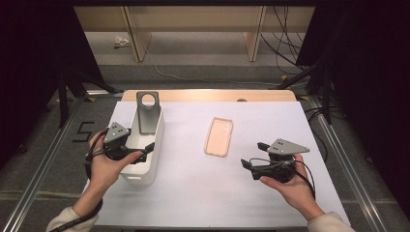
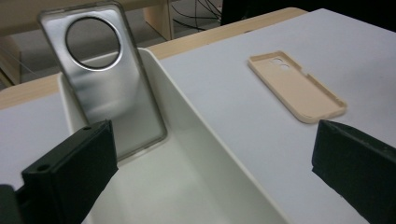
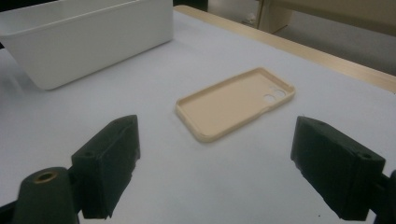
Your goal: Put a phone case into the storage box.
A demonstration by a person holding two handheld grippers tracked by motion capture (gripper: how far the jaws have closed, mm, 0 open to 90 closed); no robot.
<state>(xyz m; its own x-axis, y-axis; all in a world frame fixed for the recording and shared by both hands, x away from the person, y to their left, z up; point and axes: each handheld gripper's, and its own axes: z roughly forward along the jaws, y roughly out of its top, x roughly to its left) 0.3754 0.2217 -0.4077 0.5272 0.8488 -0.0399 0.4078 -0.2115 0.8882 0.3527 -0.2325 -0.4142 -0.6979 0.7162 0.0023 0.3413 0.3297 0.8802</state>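
Grey phone case leans upright inside white bin.

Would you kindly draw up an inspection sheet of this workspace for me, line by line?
Surface: white table top with a wooden strip along its far edge, flat and clean.
Job's things: beige phone case lying open side up on the table; clear grey phone case leaning upright against the far wall inside the white bin.
Clutter: nothing seen.
Grippers: left gripper open, over the bin's near end; right gripper open, facing the beige case, holding nothing.
Cables: a black cable loops from each gripper around the hand; more cables on the floor beyond.
Surroundings: wooden shelf legs, dark stands, grey floor marked 5.
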